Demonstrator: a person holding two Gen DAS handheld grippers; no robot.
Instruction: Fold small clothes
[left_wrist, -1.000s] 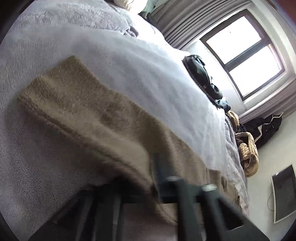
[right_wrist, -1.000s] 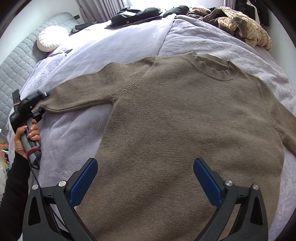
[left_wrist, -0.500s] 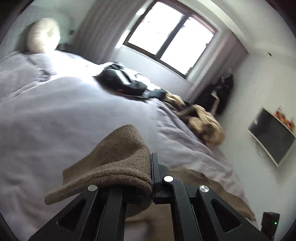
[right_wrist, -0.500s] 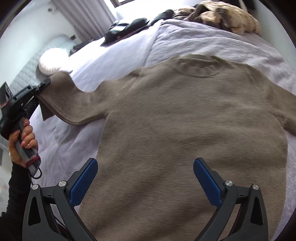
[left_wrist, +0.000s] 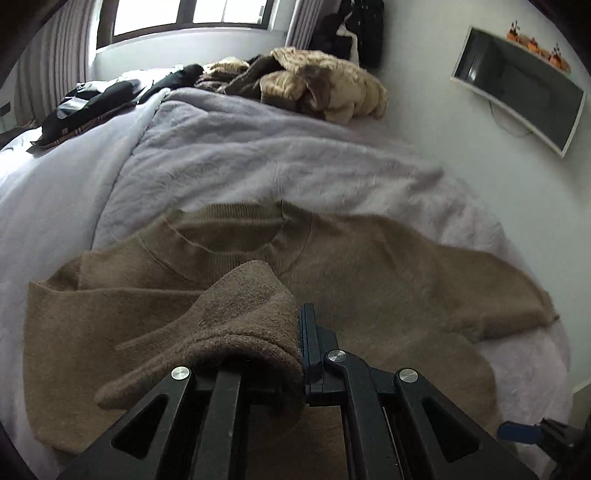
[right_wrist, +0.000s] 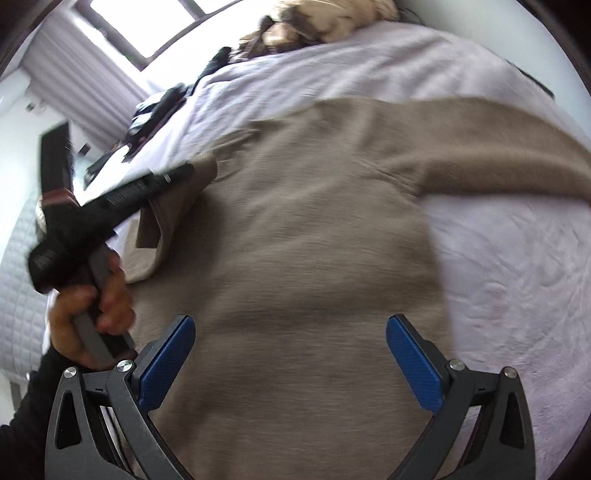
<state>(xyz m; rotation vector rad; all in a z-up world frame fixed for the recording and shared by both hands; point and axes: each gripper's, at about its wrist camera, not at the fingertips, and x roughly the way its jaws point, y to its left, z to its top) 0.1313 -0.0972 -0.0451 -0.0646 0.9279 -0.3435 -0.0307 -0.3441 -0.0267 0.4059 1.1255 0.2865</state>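
A brown knitted sweater (right_wrist: 314, 258) lies flat on a pale lilac bed (right_wrist: 498, 258); it also shows in the left wrist view (left_wrist: 369, 277). My left gripper (left_wrist: 295, 354) is shut on the cuff of the sweater's left sleeve (left_wrist: 243, 317) and holds it above the sweater's chest, just below the collar (left_wrist: 236, 236). In the right wrist view the left gripper (right_wrist: 177, 177) carries that sleeve (right_wrist: 173, 214) over the body. My right gripper (right_wrist: 291, 354) is open and empty above the sweater's lower part. The other sleeve (right_wrist: 498, 155) lies stretched out to the right.
A heap of tan and brown clothes (left_wrist: 325, 85) and dark clothes (left_wrist: 92, 107) lie at the far side of the bed. A wall screen (left_wrist: 517, 85) hangs at the right. A window (left_wrist: 192, 14) is at the back. A quilted headboard (right_wrist: 18, 277) is at the left.
My left gripper has lifted the sleeve cuff off the bed and swung it across over the sweater's chest. My right gripper has stayed open and shifted over the sweater's lower part.
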